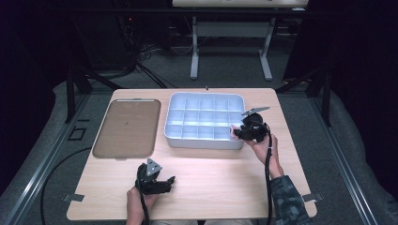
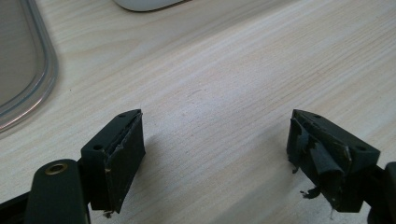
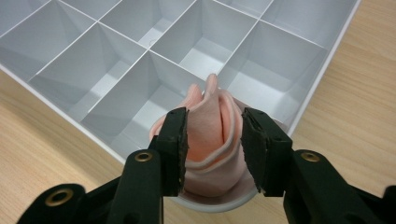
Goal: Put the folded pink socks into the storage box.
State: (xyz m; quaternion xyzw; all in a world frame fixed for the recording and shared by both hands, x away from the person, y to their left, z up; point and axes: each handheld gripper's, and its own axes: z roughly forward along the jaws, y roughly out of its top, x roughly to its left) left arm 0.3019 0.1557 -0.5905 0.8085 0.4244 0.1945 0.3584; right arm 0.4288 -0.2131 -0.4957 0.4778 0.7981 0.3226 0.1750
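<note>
Here, a pink cloth is clamped in the right gripper at the near right corner of the tray.
Since the folded cloth is pinched only at its middle, over the corner cell's rim, it could be snagged on a divider or dropped outside onto the table if released early. The right hand is reached forward, jaws aimed into the tray; the left gripper is rested near the table's front, jaws wide and empty.
</note>
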